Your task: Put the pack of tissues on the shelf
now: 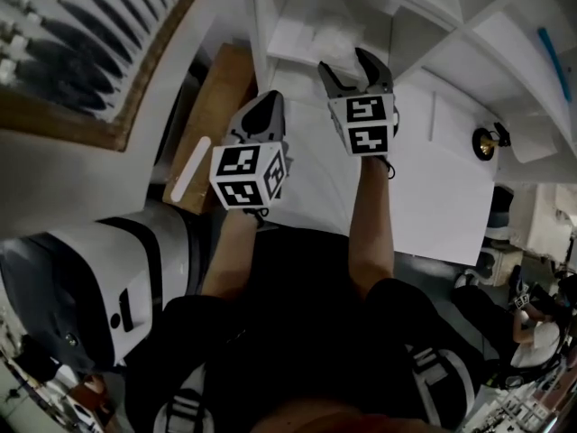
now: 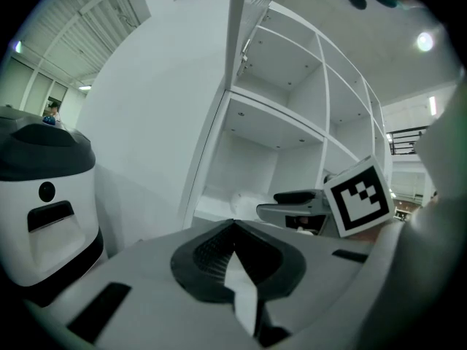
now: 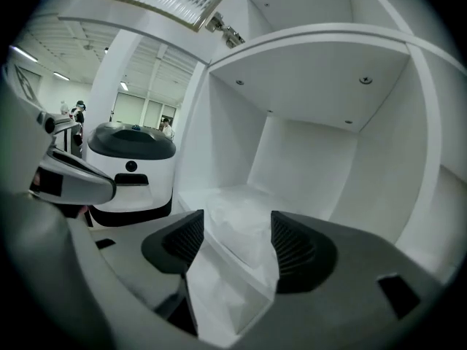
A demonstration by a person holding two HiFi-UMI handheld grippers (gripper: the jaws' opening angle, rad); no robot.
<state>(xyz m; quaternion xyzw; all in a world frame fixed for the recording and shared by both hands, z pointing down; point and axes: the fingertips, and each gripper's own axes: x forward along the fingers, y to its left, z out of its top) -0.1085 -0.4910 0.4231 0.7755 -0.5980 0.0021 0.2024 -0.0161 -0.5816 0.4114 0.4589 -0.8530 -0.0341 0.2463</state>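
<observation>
right gripper view: a white shelf point(image 3: 314, 49) cubby faces you in a bright room, with a white-and-black machine point(image 3: 131, 173) at 9 o'clock. the pack of tissues point(image 3: 235, 214) lies on the cubby floor at 12 o'clock from your right claw point(image 3: 237, 228), which is spread wide and not pressing it. your left claw point(image 2: 233, 232) is pressed together and empty.

The right tongs point(image 1: 343, 59) gape before the shelf point(image 1: 263, 25), where a pale pack point(image 1: 330, 40) seemingly lies.
</observation>
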